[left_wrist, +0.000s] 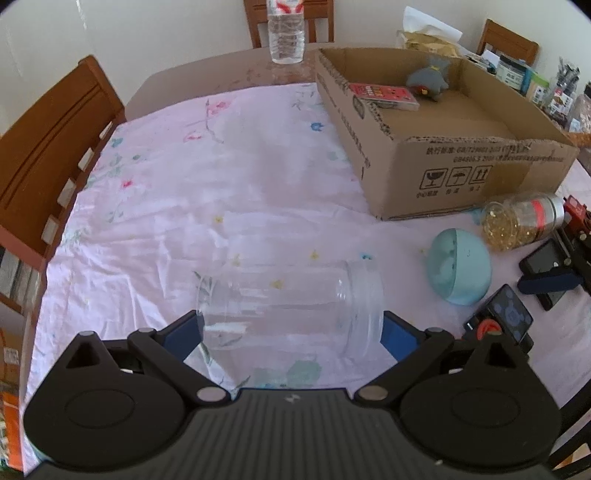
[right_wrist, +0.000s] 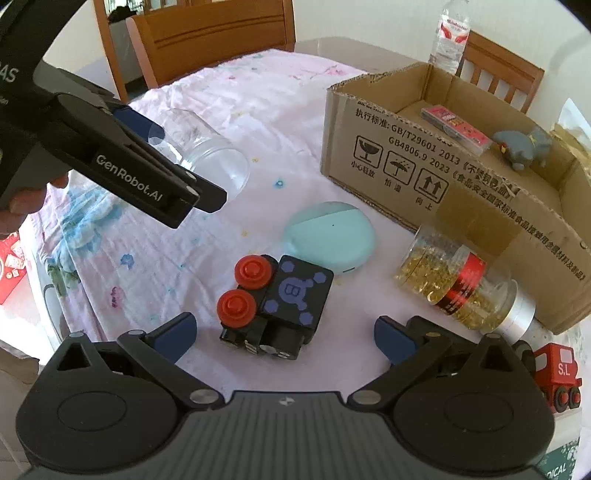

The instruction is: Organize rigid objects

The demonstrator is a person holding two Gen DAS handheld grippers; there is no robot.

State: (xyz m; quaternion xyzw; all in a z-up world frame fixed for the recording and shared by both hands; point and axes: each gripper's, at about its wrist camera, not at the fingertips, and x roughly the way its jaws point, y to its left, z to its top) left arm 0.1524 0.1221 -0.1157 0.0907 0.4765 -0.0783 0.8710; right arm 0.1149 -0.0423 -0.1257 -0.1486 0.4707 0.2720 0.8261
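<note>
A clear empty jar (left_wrist: 291, 302) lies on its side on the flowered cloth. My left gripper (left_wrist: 291, 332) spans it lengthwise, one blue pad against the base and the other against the lid; the right wrist view shows the same hold (right_wrist: 173, 155). My right gripper (right_wrist: 284, 336) stands open just short of a black toy block (right_wrist: 273, 306) with two red wheels and a blue-marked cube, and its pads are clear of the block. Beyond the toy sit a teal round case (right_wrist: 328, 236) and a capsule jar (right_wrist: 454, 280) on its side.
An open cardboard box (right_wrist: 406, 158) at the right holds a red pack (right_wrist: 458, 125) and a grey plush (right_wrist: 524, 147). A red toy train (right_wrist: 557, 373) lies by my right finger. A water bottle (left_wrist: 286, 33) and wooden chairs (left_wrist: 51, 136) ring the table.
</note>
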